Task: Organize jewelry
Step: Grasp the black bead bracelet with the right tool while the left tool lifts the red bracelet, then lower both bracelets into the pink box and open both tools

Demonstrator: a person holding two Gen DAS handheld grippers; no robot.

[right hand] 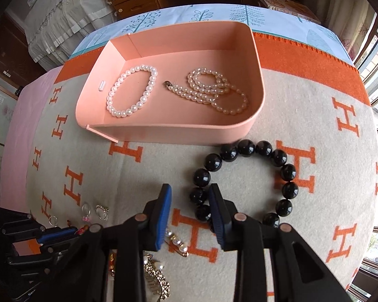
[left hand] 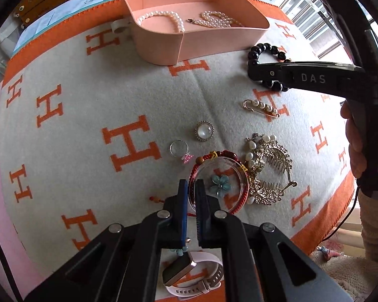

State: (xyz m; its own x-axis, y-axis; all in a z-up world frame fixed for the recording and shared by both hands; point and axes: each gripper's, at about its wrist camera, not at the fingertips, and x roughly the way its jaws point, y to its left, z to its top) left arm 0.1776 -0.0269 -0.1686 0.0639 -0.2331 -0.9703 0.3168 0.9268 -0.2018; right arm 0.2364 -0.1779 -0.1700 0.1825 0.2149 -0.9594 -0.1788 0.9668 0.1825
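Note:
My left gripper (left hand: pixel 191 192) points down at the blanket, shut on the rim of a red cord bracelet (left hand: pixel 215 154) that rings a clear disc with a blue flower (left hand: pixel 219 185). My right gripper (right hand: pixel 190 193) is open over a black bead bracelet (right hand: pixel 247 148). Two of its beads lie between the pads, close to the right pad (right hand: pixel 215 201) and apart from the left one. From the left wrist view, the right gripper (left hand: pixel 254 73) covers part of the black bead bracelet (left hand: pixel 264 49). A pink tray (right hand: pixel 163 130) holds a pearl bracelet (right hand: pixel 132 93) and a pearl necklace (right hand: pixel 214 93).
On the H-patterned blanket (left hand: pixel 88 125) lie a pearl pin (left hand: pixel 262 108), a round white brooch (left hand: pixel 204 130), a ring with a pink stone (left hand: pixel 180 149), gold combs (left hand: pixel 269 173) and a pink-strapped watch (left hand: pixel 189 274). A person's hand (left hand: pixel 357 141) holds the right gripper's handle.

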